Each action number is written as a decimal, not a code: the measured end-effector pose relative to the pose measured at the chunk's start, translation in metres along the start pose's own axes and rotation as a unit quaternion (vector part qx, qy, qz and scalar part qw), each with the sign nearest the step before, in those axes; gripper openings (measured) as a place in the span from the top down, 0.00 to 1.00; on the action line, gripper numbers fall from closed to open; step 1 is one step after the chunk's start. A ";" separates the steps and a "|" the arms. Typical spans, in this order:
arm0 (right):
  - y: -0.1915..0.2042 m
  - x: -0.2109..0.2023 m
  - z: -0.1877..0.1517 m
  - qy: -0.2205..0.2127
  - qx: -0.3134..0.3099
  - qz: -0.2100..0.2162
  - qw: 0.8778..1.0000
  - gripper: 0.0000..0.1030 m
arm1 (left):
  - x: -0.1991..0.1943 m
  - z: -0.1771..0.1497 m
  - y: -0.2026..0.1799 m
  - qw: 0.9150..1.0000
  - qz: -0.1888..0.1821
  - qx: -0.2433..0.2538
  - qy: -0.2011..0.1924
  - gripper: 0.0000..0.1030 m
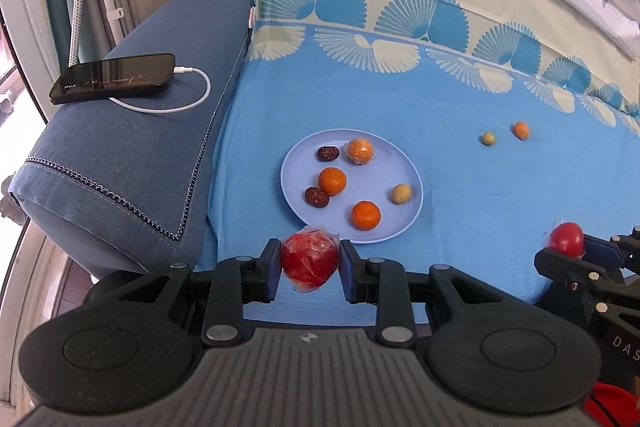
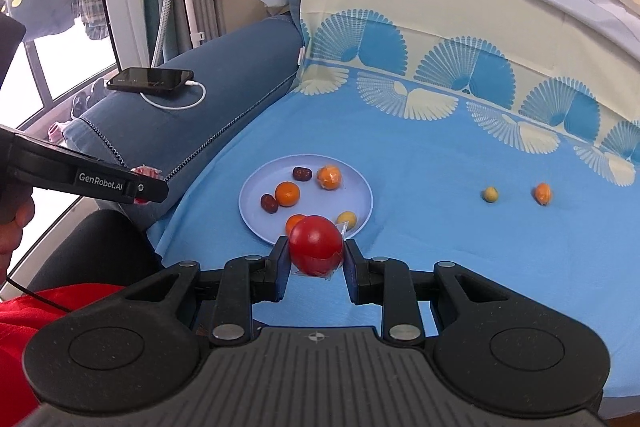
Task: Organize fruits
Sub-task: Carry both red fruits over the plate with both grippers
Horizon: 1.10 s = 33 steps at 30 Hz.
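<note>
My left gripper (image 1: 309, 267) is shut on a plastic-wrapped red apple (image 1: 308, 263), held just in front of the near rim of a light blue plate (image 1: 408, 187). The plate holds oranges (image 1: 332, 181), dark dates (image 1: 328, 153) and a small yellow fruit (image 1: 401, 193). My right gripper (image 2: 316, 259) is shut on a smooth wrapped red fruit (image 2: 316, 243), held over the plate's near rim (image 2: 362, 189). It also shows at the right of the left wrist view (image 1: 566, 238). A small yellow fruit (image 2: 489, 194) and a small orange (image 2: 542, 193) lie loose on the blue sheet to the right.
A dark blue cushioned armrest (image 1: 132, 155) borders the sheet on the left, with a phone (image 1: 114, 78) and white charging cable (image 1: 192, 95) on it. A patterned pillow (image 2: 440, 27) stands behind. The left gripper's body (image 2: 80, 175) reaches in from the left of the right wrist view.
</note>
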State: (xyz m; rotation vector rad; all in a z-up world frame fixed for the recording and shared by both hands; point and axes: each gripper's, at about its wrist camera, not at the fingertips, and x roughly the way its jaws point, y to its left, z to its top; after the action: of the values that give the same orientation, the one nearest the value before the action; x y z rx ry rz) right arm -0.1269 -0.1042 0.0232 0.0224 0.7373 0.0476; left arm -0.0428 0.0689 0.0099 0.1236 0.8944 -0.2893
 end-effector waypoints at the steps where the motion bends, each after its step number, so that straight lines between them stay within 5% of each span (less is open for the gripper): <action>1: 0.000 0.001 0.000 0.001 -0.001 -0.001 1.000 0.72 | 0.000 0.000 0.000 1.000 0.000 -0.001 0.000 0.68; 19: 0.002 0.021 0.001 0.029 -0.006 -0.001 1.000 0.72 | 0.027 0.009 0.005 1.000 0.001 -0.008 0.027 0.68; 33: -0.002 0.070 0.021 0.049 0.006 0.010 0.999 0.71 | 0.067 0.049 0.002 0.999 -0.004 -0.009 0.038 0.68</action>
State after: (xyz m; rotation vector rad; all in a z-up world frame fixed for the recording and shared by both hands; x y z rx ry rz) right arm -0.0609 -0.1031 -0.0082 0.0391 0.8357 0.0629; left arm 0.0340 0.0462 -0.0118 0.1150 0.9720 -0.2859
